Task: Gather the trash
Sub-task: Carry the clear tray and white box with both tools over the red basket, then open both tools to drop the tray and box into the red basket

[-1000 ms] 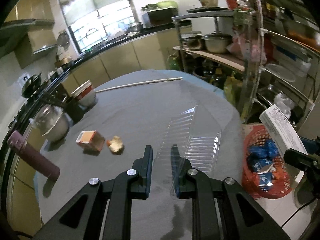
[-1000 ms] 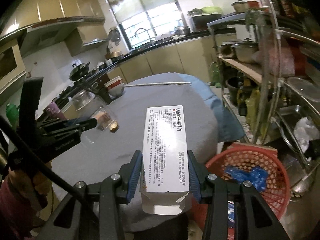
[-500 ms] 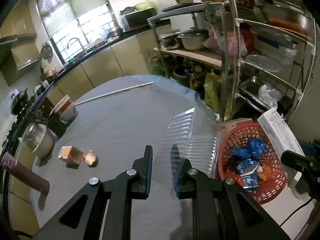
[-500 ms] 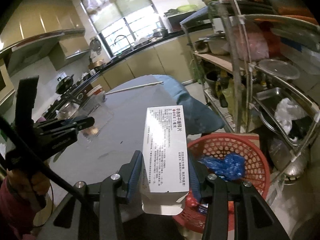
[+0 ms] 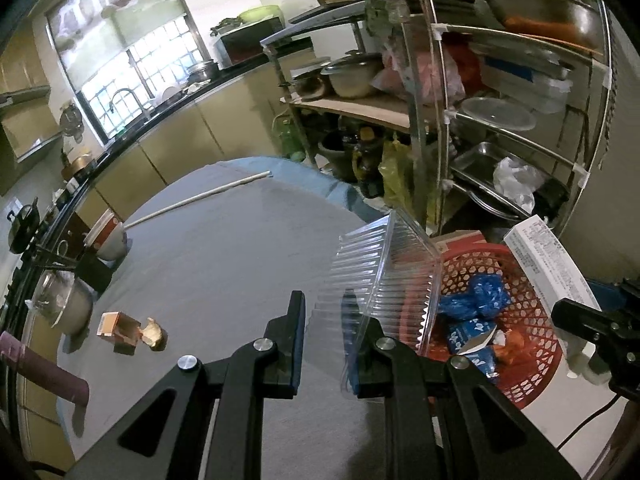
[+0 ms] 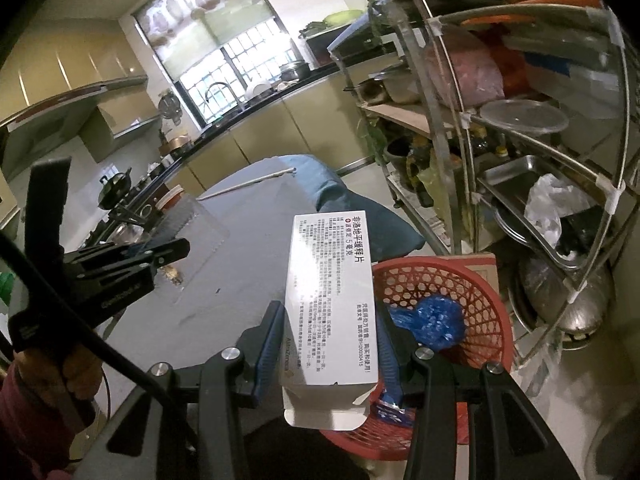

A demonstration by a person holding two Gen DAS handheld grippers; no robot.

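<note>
Left gripper (image 5: 323, 338): fingers partly closed, holding a clear ribbed tray (image 5: 384, 276) by one thin edge. The tray juts over the table (image 5: 224, 248) edge, its far corner above the near rim of the red basket (image 5: 532, 376).

Right gripper (image 6: 332, 346): fingers closed on the sides of a white carton (image 6: 330, 300), gripped near its open bottom flap. The carton hangs above the basket's near rim.

Basket contents: blue wrappers (image 5: 474, 300), other scraps. An orange box (image 5: 116, 326) and a crumpled scrap (image 5: 154, 332) lie on the table, not yet collected.

Risks noted:
- The tray is wide, light and springy. Released here, it would likely catch the rim and tip to the floor.
- The hold on the tray is shallow; it may slip or twist. Contact at the far finger is hard to judge through the clear plastic.
- The carton's release point is close to the rim; it could strike it and fall outside.
- Both grippers crowd the same opening, so a collision is possible.
</note>
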